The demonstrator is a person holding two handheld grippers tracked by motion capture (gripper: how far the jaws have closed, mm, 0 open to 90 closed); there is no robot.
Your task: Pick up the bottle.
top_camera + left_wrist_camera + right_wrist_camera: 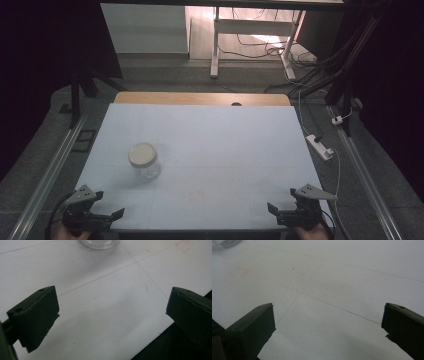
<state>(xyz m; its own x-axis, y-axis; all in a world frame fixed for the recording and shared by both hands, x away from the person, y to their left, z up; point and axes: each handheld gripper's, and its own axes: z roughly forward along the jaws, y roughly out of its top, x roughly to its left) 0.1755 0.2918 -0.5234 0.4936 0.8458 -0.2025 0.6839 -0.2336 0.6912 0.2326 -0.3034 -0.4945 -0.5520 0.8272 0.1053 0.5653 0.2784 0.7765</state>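
- The high view looks forward and down from above the near edge, taking in the whole white table [210, 150] and the floor beyond it.
- The left gripper view sits low and close over the near left corner, facing the glass jar [100, 243].
- The right gripper view sits low over the near right corner, aimed across the table toward the same jar [223, 243].
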